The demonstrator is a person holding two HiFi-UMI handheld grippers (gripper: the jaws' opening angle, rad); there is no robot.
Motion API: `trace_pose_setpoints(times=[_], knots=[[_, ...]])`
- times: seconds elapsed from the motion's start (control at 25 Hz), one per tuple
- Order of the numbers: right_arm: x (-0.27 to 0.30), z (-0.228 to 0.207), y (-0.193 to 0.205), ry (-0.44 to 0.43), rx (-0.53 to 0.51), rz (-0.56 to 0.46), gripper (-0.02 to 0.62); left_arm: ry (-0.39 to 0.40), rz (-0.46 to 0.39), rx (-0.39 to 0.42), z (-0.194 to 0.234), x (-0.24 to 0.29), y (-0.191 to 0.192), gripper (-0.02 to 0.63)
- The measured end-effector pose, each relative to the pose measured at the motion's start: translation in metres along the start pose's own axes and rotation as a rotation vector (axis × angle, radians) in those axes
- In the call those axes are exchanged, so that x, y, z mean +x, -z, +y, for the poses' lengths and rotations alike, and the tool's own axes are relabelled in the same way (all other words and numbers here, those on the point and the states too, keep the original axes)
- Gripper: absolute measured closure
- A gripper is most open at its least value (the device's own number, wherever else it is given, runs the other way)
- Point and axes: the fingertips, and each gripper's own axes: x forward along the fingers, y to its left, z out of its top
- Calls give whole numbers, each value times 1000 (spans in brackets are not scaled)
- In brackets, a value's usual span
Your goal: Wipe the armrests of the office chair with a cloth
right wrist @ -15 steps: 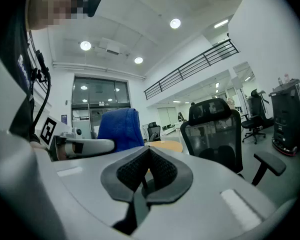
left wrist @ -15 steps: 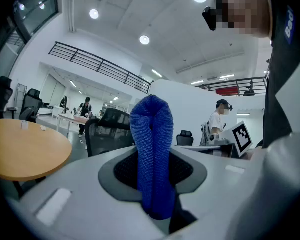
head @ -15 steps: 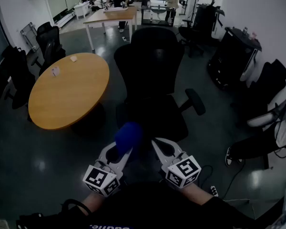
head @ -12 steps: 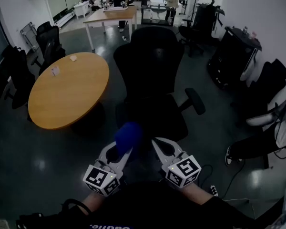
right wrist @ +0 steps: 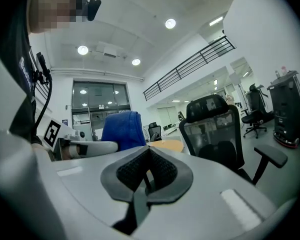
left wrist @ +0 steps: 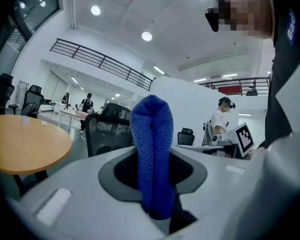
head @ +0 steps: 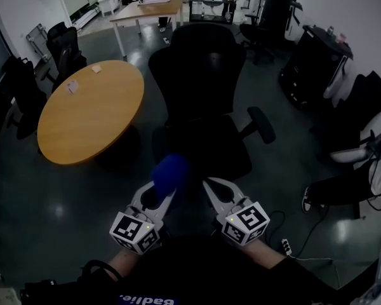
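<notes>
Nearest to us, short of the office chair (head: pixel 200 88), we hold both grippers side by side over the dark floor. Our left gripper (head: pixel 161 194) is clamped on the blue cloth (head: pixel 170 172), which stands up in a folded bunch between the pads and rises above the jaw tips; in the left gripper view the cloth (left wrist: pixel 152 154) fills the middle of the jaws. Our right gripper (head: pixel 209 189), just beside it, has its jaws pressed together with nothing between them. The cloth is in front of the chair's seat and not touching it. The chair is black and faces us, its high back upright, and one armrest (head: pixel 261 129) sticks out on the chair's right-hand side as we see it, well apart from the cloth. Left of the chair stands a round wooden table (head: pixel 89 110) with two small items on it. Beyond the chair is a long desk (head: pixel 149 11) with people at its far side.
</notes>
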Motion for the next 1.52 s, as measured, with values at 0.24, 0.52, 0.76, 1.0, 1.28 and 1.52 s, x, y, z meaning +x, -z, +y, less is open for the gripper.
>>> trace_pose_setpoints(times=[0.24,0.52,0.76,1.0,1.28,1.52], knots=[[-10,-13,20,-45,45,45,591,-64,55,3,11,9,14,471],[-24,-33,36,-148,84,78,591,-226,51,10,18,10,14,471],[-22,-47,41,-207,98,108,591,-299,46,40,21,22,4,471],[8,-54,47,-218,78,141,591,-300,22,23,48,31,-3,471],[72,-64,56,-154,60,203,591,-262,11,32,131,49,-10,471],[136,-75,74,-83,70,270,591,-220,59,50,209,73,-6,471]])
